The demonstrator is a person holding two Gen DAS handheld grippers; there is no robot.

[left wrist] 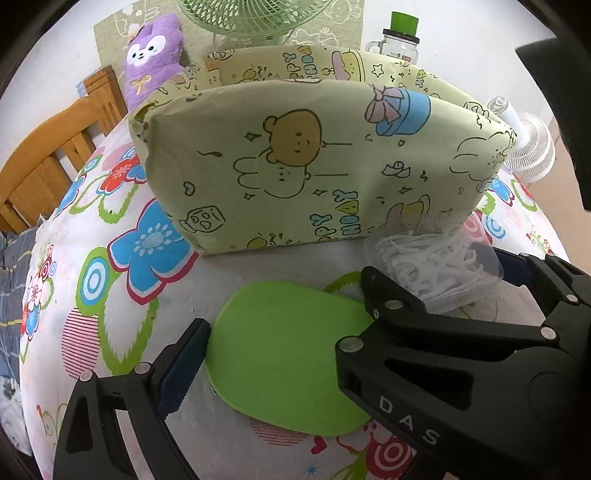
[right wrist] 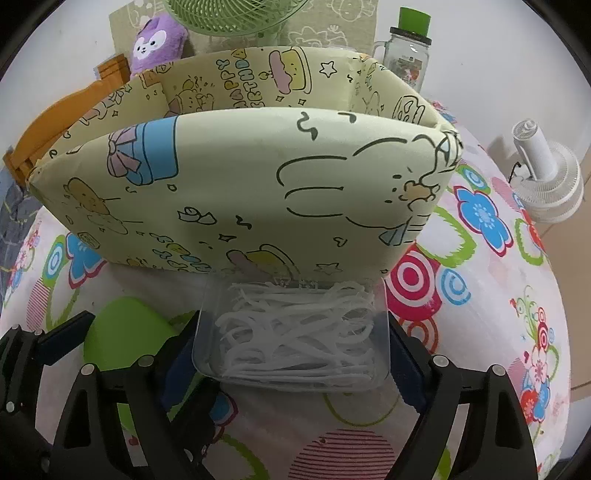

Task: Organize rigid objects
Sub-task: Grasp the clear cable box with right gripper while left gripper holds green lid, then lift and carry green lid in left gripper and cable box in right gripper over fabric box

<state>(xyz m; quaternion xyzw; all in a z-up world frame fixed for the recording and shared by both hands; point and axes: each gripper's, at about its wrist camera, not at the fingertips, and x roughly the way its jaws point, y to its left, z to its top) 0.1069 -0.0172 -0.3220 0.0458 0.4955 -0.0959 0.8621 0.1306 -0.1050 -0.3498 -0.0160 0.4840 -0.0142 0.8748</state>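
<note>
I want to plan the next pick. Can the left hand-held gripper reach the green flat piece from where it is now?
Probably yes. The left hand-held gripper is open, with the green flat piece already between its fingers and nothing over it.

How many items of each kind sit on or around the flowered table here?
Fabric storage bin: 1
Green flat case: 1
Clear box of floss picks: 1
Fans (green, white): 2
Purple plush: 1
Glass jar: 1
Total: 7
</note>
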